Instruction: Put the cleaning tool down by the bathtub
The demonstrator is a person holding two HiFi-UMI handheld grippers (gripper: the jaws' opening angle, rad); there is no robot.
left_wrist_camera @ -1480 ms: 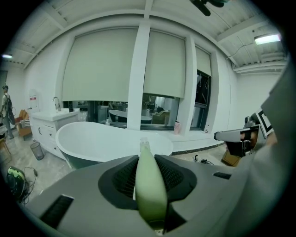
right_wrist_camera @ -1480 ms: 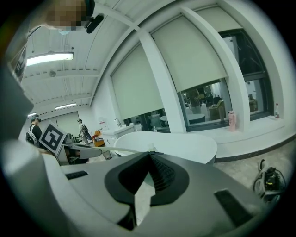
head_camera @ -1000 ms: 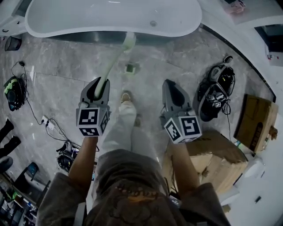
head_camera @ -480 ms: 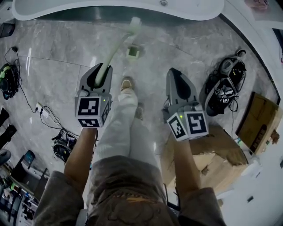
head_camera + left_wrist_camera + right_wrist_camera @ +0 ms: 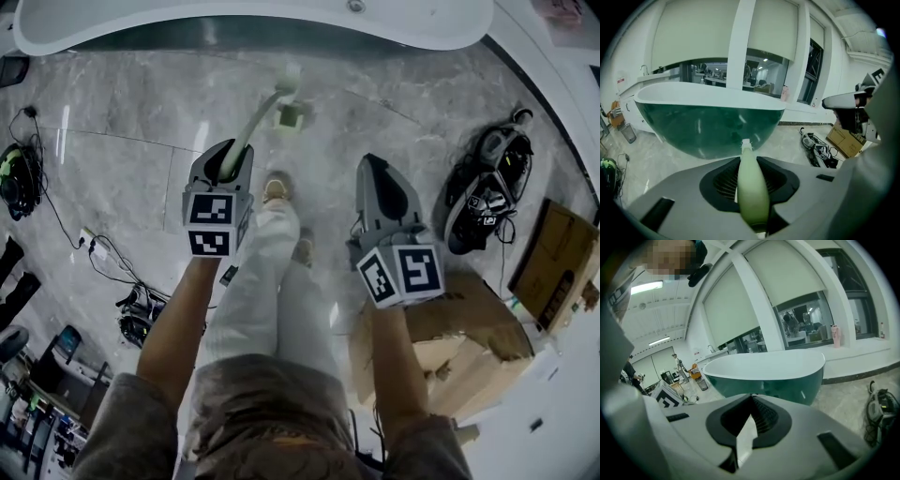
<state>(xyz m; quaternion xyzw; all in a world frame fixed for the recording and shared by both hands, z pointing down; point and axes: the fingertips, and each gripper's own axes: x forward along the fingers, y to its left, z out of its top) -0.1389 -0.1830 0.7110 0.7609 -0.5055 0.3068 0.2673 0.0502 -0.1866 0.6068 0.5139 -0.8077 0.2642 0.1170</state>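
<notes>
My left gripper [image 5: 228, 156] is shut on the pale green handle of the cleaning brush [image 5: 254, 120], which curves forward over the marble floor. Its white bristle head [image 5: 289, 79] hangs just above a small green holder [image 5: 291, 115] on the floor. In the left gripper view the brush [image 5: 752, 187] sits between the jaws and points at the dark green side of the bathtub [image 5: 708, 122]. The bathtub's white rim [image 5: 234, 23] runs along the top of the head view. My right gripper [image 5: 374, 171] is shut and holds nothing; it also faces the bathtub [image 5: 764, 371].
The person's legs and a shoe [image 5: 274, 192] stand between the grippers. Cables and gear [image 5: 21, 178] lie on the floor at the left. Black equipment [image 5: 487, 202] and cardboard boxes [image 5: 469, 328] are at the right. A window sill [image 5: 862, 352] runs behind the tub.
The person has stepped toward the bathtub, so it has slid up in the head view. My left gripper has shifted slightly right, and the brush head now hangs over the green holder.
</notes>
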